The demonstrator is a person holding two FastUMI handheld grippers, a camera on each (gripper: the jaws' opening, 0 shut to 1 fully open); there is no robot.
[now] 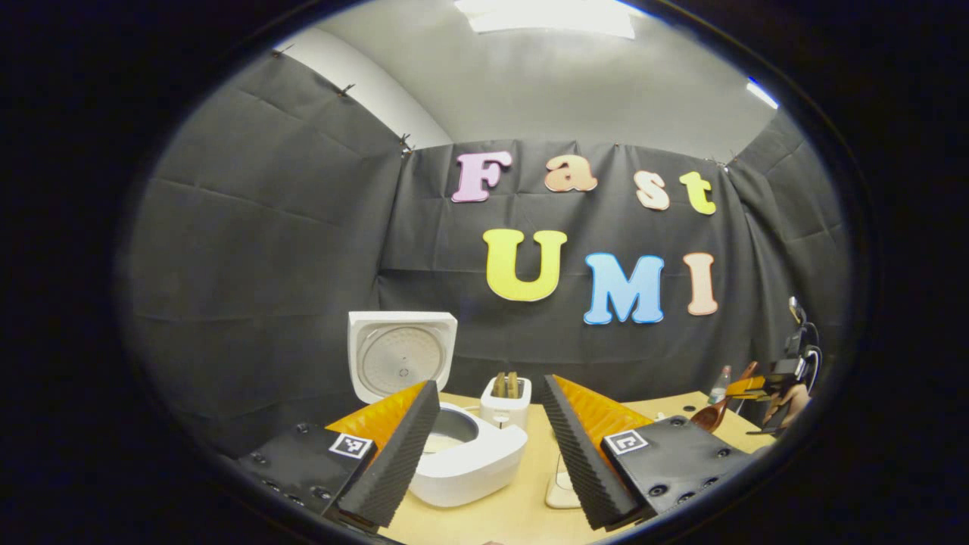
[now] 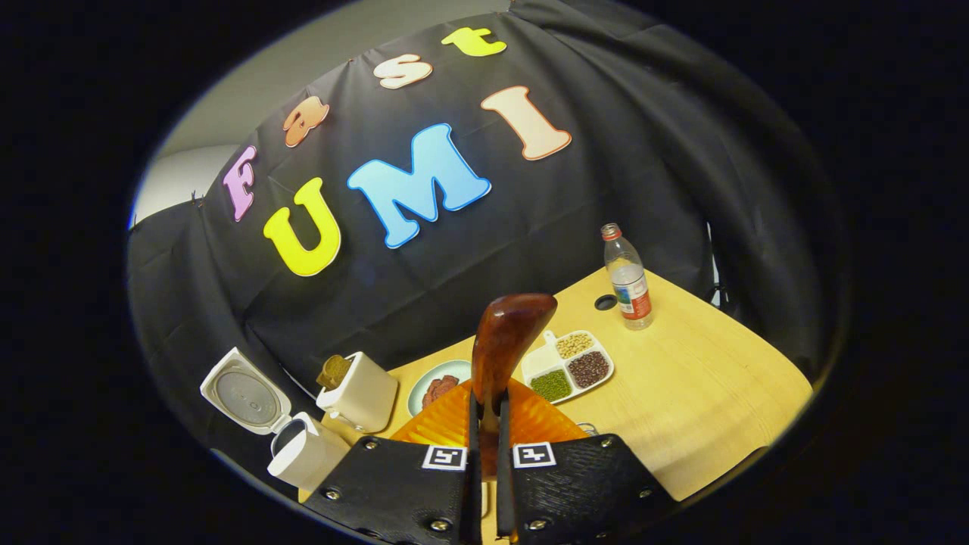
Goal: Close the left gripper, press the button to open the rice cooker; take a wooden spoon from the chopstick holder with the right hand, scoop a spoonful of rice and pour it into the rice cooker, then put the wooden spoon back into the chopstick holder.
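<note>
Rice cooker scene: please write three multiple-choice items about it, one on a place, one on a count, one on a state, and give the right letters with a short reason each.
1. Where does the chopstick holder stand?
A. between the rice cooker and the round plate
B. beside the water bottle
C. inside the divided tray

2. How many compartments of the divided tray hold grains or beans?
A. one
B. three
C. five

3. What state is the rice cooker's lid in?
A. shut
C. taken off and lying on the table
B. standing open

Answers:
1. A, the right gripper view shows the holder between cooker and plate.
2. B, pale, dark and green fillings show there, and one compartment looks bare.
3. B, the left gripper view shows the lid upright, its inner face visible.

The right gripper holds the wooden spoon.
</note>
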